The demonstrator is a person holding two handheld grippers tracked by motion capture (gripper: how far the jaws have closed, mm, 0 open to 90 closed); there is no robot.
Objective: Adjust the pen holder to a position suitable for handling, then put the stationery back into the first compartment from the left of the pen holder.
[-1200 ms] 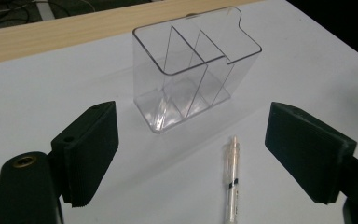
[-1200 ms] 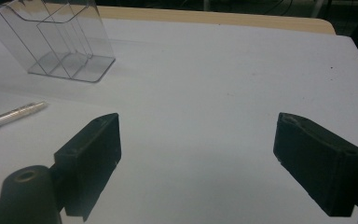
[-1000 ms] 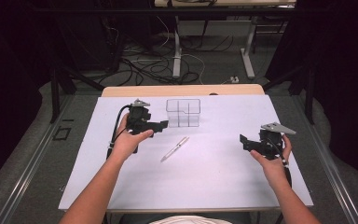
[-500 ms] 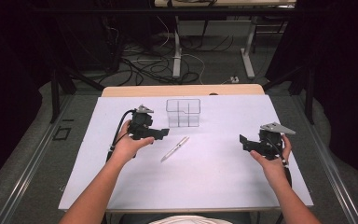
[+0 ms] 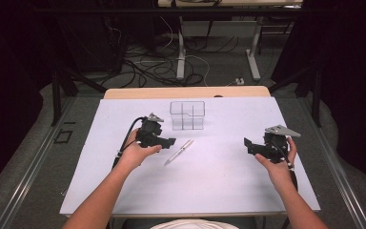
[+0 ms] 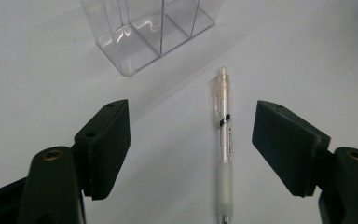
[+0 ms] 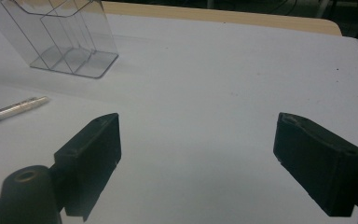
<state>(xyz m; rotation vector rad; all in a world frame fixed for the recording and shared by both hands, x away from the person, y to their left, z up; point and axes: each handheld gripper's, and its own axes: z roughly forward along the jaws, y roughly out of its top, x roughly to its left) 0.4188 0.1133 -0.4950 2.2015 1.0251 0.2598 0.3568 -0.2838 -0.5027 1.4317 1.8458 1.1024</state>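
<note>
Having edged closer, the left gripper (image 6: 191, 144) (jaws wide apart) frames the pen (image 6: 224, 140) lying between them.

- No legible text, label, brand, number or sign found in any view.
- Slim silver-and-clear click pen (image 6: 223, 135), lying just in front of the clear plastic compartment box (image 6: 144, 28): carries a small dark band at mid-barrel; whether it holds print cannot be told, too small.
- Clear plastic compartment box: walls bare, no sticker or marking seen.
- White table sheet (image 5: 219, 181) around the box: unmarked.
- Black jaw pads of the left gripper (image 6: 191, 144) and the right gripper (image 7: 198, 158): no embossed or printed characters visible.
</note>
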